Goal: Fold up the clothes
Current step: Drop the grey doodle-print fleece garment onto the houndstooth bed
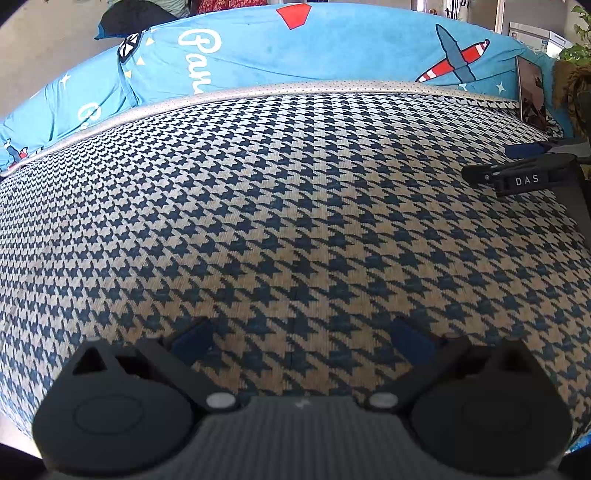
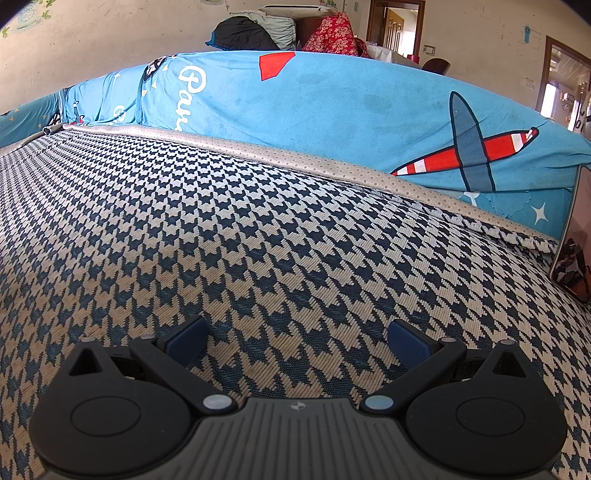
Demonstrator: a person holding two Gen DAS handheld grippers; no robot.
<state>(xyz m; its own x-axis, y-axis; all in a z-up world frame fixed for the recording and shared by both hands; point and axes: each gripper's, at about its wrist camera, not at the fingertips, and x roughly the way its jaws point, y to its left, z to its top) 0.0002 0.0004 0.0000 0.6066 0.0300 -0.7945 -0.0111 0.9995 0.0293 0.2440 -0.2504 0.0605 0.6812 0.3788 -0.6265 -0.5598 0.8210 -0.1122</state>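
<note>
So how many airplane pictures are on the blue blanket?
1 whole airplane, red and white striped with dark blue wings, on the right part of the blue blanket behind the checked cover. More may be hidden in the folds at the left.

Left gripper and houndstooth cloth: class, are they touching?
Cannot tell. The left wrist view shows the left gripper open over the houndstooth cloth, with neither contact nor gap plain.

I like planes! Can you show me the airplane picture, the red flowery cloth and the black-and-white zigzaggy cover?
Airplane picture (image 2: 471,153), right wrist view, where the wings cross the body.
Red flowery cloth (image 2: 334,35), right wrist view, middle of the bundle.
Zigzaggy cover (image 1: 295,206), left wrist view, open middle.
</note>
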